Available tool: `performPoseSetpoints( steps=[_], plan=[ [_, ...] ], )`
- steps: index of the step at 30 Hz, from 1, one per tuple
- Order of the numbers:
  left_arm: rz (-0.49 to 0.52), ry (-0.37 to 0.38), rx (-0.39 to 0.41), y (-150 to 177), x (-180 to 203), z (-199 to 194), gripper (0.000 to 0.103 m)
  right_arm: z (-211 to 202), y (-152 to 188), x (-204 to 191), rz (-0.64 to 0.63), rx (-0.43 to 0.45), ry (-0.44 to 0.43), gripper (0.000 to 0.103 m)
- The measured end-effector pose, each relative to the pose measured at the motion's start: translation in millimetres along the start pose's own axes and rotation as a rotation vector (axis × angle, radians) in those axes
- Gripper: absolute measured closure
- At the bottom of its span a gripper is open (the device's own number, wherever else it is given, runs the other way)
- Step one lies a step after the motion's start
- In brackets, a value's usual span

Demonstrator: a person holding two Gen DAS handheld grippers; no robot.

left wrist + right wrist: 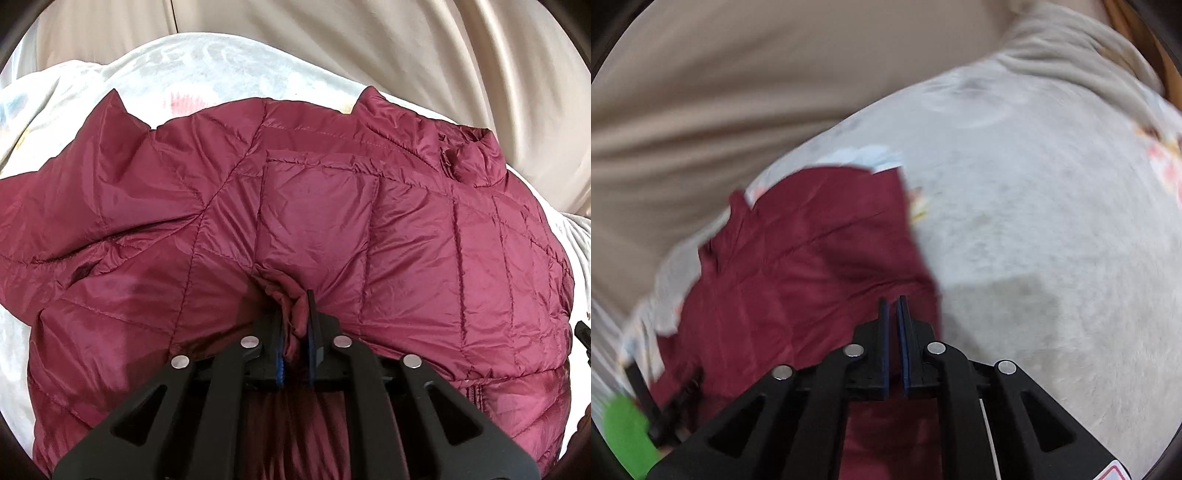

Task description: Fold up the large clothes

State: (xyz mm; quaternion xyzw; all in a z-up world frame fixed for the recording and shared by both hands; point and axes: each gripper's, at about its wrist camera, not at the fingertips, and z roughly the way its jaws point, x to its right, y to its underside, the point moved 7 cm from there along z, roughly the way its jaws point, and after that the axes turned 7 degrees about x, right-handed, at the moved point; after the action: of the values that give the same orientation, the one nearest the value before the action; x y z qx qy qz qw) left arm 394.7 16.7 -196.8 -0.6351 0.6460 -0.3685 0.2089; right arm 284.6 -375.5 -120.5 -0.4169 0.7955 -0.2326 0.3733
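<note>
A maroon quilted puffer jacket [314, 206] lies spread on a pale floral blanket [177, 70], collar at the upper right. My left gripper [295, 314] is shut on a bunched fold of the jacket near its middle front edge. In the blurred right wrist view the jacket [812, 258] lies to the left on the blanket [1052, 221]. My right gripper [893, 306] has its jaws nearly together over the jacket's right edge; maroon fabric shows below the fingers, and I cannot tell whether any is pinched.
A beige sheet [369, 48] rises behind the blanket, also in the right wrist view [738, 92]. The other gripper, held in a green glove [624, 428], shows at the lower left of the right wrist view.
</note>
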Motion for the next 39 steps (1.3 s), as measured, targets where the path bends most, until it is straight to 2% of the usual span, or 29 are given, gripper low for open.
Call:
performPoseSetpoints(
  steps=[1, 2, 4, 5, 6, 7, 8, 10, 12, 13, 14, 15, 17, 18, 19, 20, 21, 22, 23, 25, 27, 30, 31, 32, 33, 34, 35, 37, 39],
  plan=[
    [-0.019, 0.005, -0.005, -1.4, -1.9, -3.1, 0.093, 2.6, 2.1, -0.5, -0.005, 0.002, 0.022, 0.068],
    [-0.043, 0.011, -0.009, -3.2, -3.5, -5.1, 0.083, 4.6, 3.7, 3.8, 0.008, 0.003, 0.04, 0.051],
    [-0.127, 0.051, -0.008, -5.0, -9.3, -10.9, 0.066, 9.1, 7.2, 16.9, 0.051, -0.003, 0.041, 0.047],
    [-0.148, 0.056, -0.011, -4.6, -10.4, -10.4, 0.066, 13.3, 12.8, 19.4, 0.056, -0.023, 0.044, 0.047],
    [-0.14, 0.045, -0.021, -3.6, -8.5, -7.3, 0.066, 19.6, 19.8, 20.5, 0.053, -0.053, 0.043, 0.051],
    [-0.105, 0.023, -0.021, -3.9, -4.6, -5.8, 0.067, 25.2, 24.7, 23.0, 0.054, -0.082, 0.028, 0.067],
    [-0.08, 0.014, -0.022, -4.4, -1.3, -5.3, 0.077, 24.1, 24.9, 23.5, 0.061, -0.078, -0.003, 0.091],
    [-0.031, -0.005, -0.029, -2.5, 4.6, -2.2, 0.086, 12.6, 16.1, 24.1, 0.096, -0.038, -0.052, 0.096],
    [-0.014, -0.011, -0.024, -0.6, 6.5, 0.8, 0.085, 4.5, 11.5, 28.7, 0.095, 0.017, -0.057, 0.098],
    [0.0, -0.02, -0.024, -0.9, 8.1, 2.6, 0.084, 14.6, 20.5, 38.1, 0.082, -0.018, -0.015, 0.097],
    [0.007, -0.024, -0.026, -1.6, 8.4, 3.1, 0.084, 26.7, 32.0, 45.6, 0.105, -0.069, -0.021, 0.099],
    [0.012, -0.027, -0.027, -2.6, 7.2, 2.4, 0.084, 24.1, 30.3, 49.7, 0.139, -0.064, -0.039, 0.098],
    [-0.011, -0.031, -0.029, -7.4, -1.3, -9.0, 0.084, 13.1, 23.4, 50.8, 0.182, -0.081, -0.037, 0.085],
    [-0.047, -0.013, -0.015, -10.0, -11.3, -23.1, 0.083, -3.1, 17.7, 49.6, 0.189, -0.064, -0.039, 0.085],
    [-0.078, 0.006, -0.002, -12.3, -23.2, -39.6, 0.076, -18.3, 16.3, 49.5, 0.182, -0.045, -0.045, 0.085],
    [-0.093, 0.011, 0.005, -13.0, -32.4, -51.3, 0.057, -35.0, 15.7, 49.4, 0.17, -0.031, -0.052, 0.079],
    [-0.108, 0.004, 0.008, -11.7, -45.9, -65.6, 0.047, -50.5, 17.0, 50.2, 0.157, -0.026, -0.063, 0.073],
    [-0.13, -0.012, 0.003, -6.5, -64.3, -81.6, 0.035, -74.8, 24.6, 52.7, 0.134, -0.029, -0.071, 0.059],
    [-0.152, -0.021, -0.007, 1.0, -84.8, -98.5, 0.032, -90.7, 32.5, 55.2, 0.11, -0.036, -0.065, 0.051],
    [-0.179, -0.046, -0.055, 21.6, -117.7, -122.4, 0.024, -123.8, 59.6, 62.3, 0.046, -0.073, -0.035, 0.043],
    [-0.212, -0.084, -0.122, 50.6, -150.3, -142.7, 0.024, -144.2, 86.8, 65.3, 0.001, -0.124, -0.016, 0.04],
    [-0.261, -0.082, -0.205, 89.8, -168.1, -160.9, 0.029, -168.4, 150.7, 68.0, -0.08, -0.247, 0.005, 0.038],
    [-0.261, -0.066, -0.241, 103.8, -168.0, -163.8, 0.046, -172.1, 162.5, 67.6, -0.099, -0.269, 0.012, 0.041],
    [-0.258, -0.038, -0.255, 111.4, -165.8, -166.5, 0.065, -174.8, 176.3, 67.7, -0.118, -0.291, 0.025, 0.063],
    [-0.256, -0.018, -0.254, 117.5, -163.7, -171.8, 0.075, -176.5, 186.5, 66.7, -0.13, -0.306, 0.027, 0.072],
    [-0.241, -0.007, -0.25, 118.0, -157.7, -177.8, 0.091, -182.1, 188.3, 64.4, -0.121, -0.303, 0.016, 0.091],
    [-0.225, 0.0, -0.247, 117.0, -151.4, -183.5, 0.095, -188.7, 186.6, 63.2, -0.109, -0.294, 0.009, 0.097],
    [-0.191, 0.027, -0.239, 118.2, -140.5, -203.0, 0.097, -205.2, 179.1, 64.8, -0.101, -0.265, -0.002, 0.099],
    [-0.161, 0.051, -0.262, 128.3, -131.1, -219.4, 0.097, -229.2, 180.0, 74.1, -0.128, -0.256, 0.025, 0.1]
  ],
)
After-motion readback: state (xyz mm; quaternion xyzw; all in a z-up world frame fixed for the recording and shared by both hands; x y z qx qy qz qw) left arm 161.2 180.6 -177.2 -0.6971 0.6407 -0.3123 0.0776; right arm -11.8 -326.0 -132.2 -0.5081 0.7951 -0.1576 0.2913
